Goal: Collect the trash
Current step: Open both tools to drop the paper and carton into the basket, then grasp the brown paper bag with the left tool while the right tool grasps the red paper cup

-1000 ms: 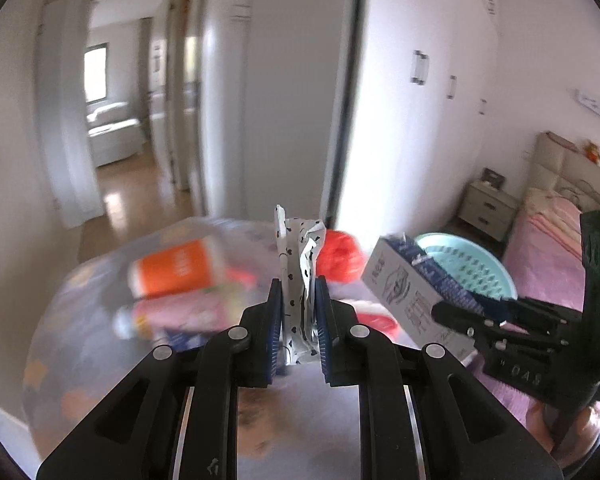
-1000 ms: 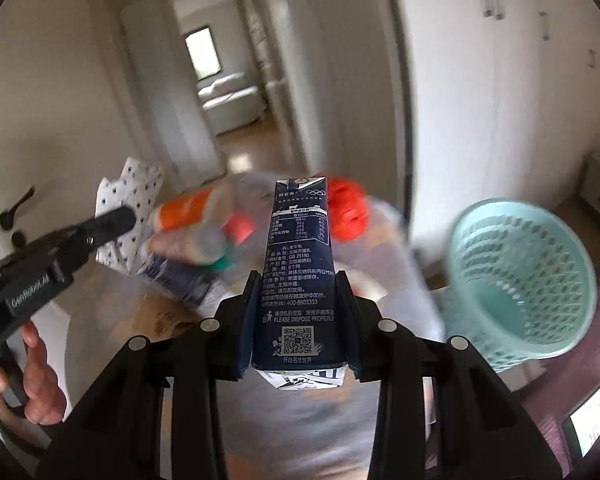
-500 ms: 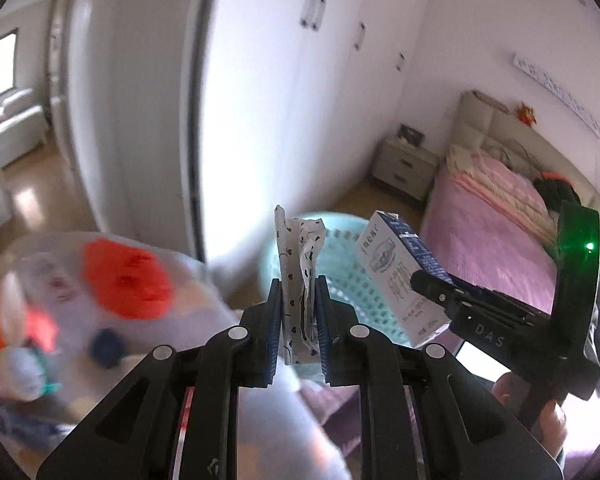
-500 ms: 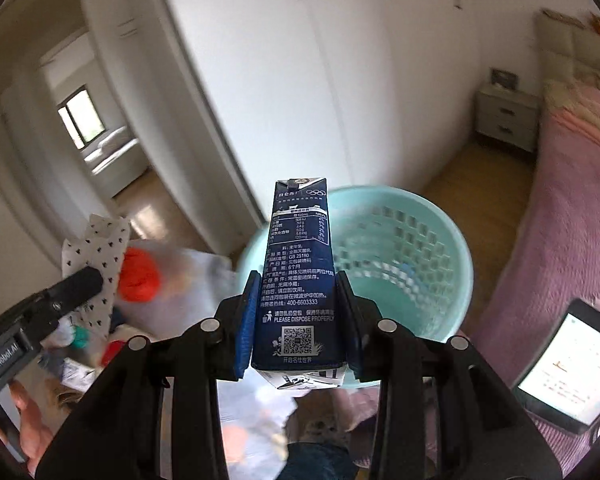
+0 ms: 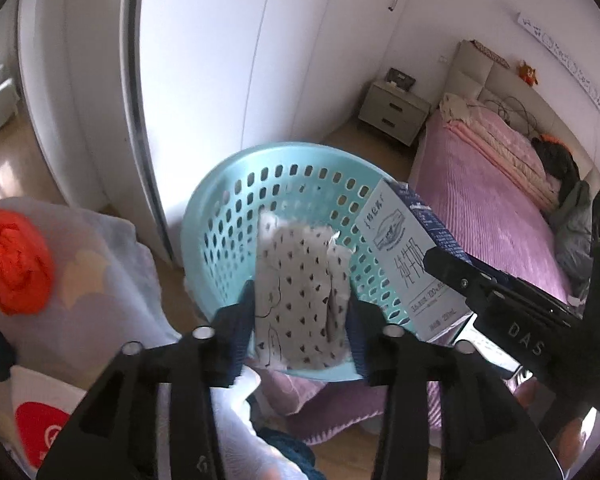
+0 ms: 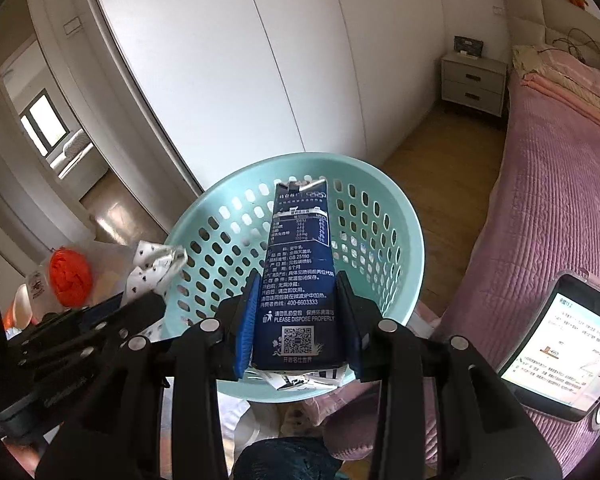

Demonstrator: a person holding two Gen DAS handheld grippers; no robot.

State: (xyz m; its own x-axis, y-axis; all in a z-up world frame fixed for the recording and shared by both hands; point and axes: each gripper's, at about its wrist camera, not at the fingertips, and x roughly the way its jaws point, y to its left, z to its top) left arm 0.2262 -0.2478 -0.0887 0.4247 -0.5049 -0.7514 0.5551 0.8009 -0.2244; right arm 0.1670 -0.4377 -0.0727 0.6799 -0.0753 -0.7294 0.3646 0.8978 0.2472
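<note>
Swung round from the cluttered table since a second ago, now over the turquoise basket point(image 5: 236, 200) and looking down into its open mouth. Left gripper point(image 5: 300, 320) no longer pinched tight: pads spread wider than half a second ago, spotted paper wrapper point(image 5: 300, 284) unfolded broad between them, seemingly loose, above the basket's near wall; whether the pads touched its edges could not be told. In the right wrist view, same wrapper point(image 6: 156, 268) seen over the basket's left rim point(image 6: 220, 196), left gripper point(image 6: 140, 320) beneath it. Right gripper point(image 6: 296, 320) clamped on the dark blue milk carton point(image 6: 300, 276), as in both earlier views, carton upright between the pads and projecting over the basket's centre. From the left wrist, carton point(image 5: 404, 256) seen at the basket's right edge, held by the right gripper point(image 5: 452, 272). Orange crumpled lump point(image 5: 14, 264) left of the basket on the pale cloth point(image 5: 100, 280). Pink bed point(image 6: 548, 184) right of the basket; lit tablet point(image 6: 560, 344) lying on it.
</note>
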